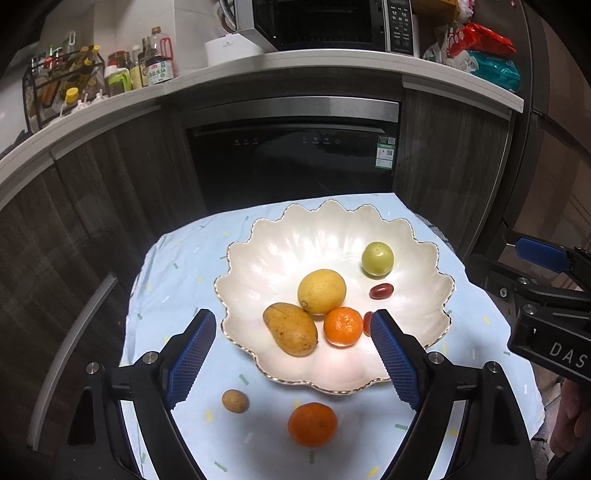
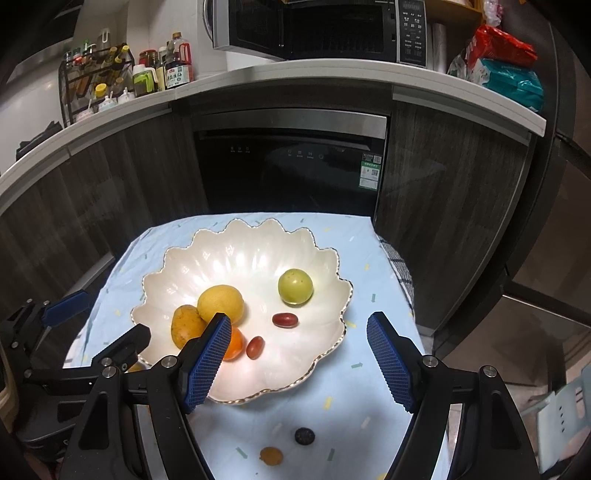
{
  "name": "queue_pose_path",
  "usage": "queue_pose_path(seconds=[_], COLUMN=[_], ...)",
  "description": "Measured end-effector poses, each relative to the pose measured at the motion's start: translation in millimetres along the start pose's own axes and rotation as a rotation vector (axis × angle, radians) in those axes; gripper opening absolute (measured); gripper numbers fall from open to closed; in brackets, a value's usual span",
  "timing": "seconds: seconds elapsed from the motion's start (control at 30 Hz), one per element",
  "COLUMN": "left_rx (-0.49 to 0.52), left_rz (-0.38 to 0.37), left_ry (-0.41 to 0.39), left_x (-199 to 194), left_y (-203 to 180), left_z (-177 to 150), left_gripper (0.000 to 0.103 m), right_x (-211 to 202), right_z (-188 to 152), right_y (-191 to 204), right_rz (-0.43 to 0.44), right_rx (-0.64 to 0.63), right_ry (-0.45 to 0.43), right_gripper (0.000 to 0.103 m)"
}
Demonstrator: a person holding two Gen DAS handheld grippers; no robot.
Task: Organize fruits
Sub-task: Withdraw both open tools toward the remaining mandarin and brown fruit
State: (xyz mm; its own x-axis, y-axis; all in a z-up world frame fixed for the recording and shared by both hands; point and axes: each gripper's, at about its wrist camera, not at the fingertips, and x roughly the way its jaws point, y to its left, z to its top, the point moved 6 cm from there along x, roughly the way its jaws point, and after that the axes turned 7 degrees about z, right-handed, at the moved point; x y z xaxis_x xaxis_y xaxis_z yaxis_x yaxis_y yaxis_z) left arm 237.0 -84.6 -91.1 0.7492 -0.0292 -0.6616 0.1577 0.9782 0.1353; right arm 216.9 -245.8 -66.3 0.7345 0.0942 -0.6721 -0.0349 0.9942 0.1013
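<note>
Right now both grippers hang above the near edge of a small table covered with a pale blue cloth (image 1: 177,258), and neither holds anything. The left gripper (image 1: 293,325) has its blue-padded fingers (image 1: 194,354) well apart, with nothing pressed between them; the right gripper (image 2: 297,328) likewise stands wide, its pads (image 2: 389,363) clear of any fruit.

On the cloth sits a white scalloped bowl (image 1: 325,229) with a thin gold rim. Inside it, toward the near left, a mango (image 1: 290,328) lies touching a lemon (image 1: 321,291) just behind it and an orange (image 1: 342,325) just to its right. A round green fruit (image 1: 377,258) rests apart at the far right of the bowl. Two small dark red oval fruits lie between: one (image 1: 381,291) near the green fruit, the other (image 2: 255,347) close beside the orange.

Outside the bowl, on the near part of the cloth, a second orange (image 1: 312,424) sits alone, with a small brown round fruit (image 1: 235,400) to its left. Further right along the near edge, seen from the right wrist, lie a small dark fruit (image 2: 304,435) and a small orange-brown one (image 2: 270,456) just nearer and to its left.

Behind the table stand dark cabinets with a built-in black appliance (image 1: 291,158), and a white counter (image 1: 332,59) carrying a microwave (image 1: 325,22) and bottles (image 1: 159,62).
</note>
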Motion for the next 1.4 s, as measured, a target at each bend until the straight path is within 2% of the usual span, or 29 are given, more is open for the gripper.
queue_pose_path(seconds=[0.8, 1.4], left_rx=[-0.017, -0.023], left_rz=[0.024, 0.002], left_ry=[-0.049, -0.005], left_x=[-31.9, -21.8], left_y=[11.1, 18.8], left_z=[-13.9, -45.7], left_gripper=[0.088, 0.088], right_x=[-32.3, -25.0], right_z=[-18.0, -51.7], right_y=[4.2, 8.1], right_rz=[-0.022, -0.032], right_rx=[0.021, 0.019], right_ry=[-0.047, -0.017], right_gripper=[0.077, 0.077])
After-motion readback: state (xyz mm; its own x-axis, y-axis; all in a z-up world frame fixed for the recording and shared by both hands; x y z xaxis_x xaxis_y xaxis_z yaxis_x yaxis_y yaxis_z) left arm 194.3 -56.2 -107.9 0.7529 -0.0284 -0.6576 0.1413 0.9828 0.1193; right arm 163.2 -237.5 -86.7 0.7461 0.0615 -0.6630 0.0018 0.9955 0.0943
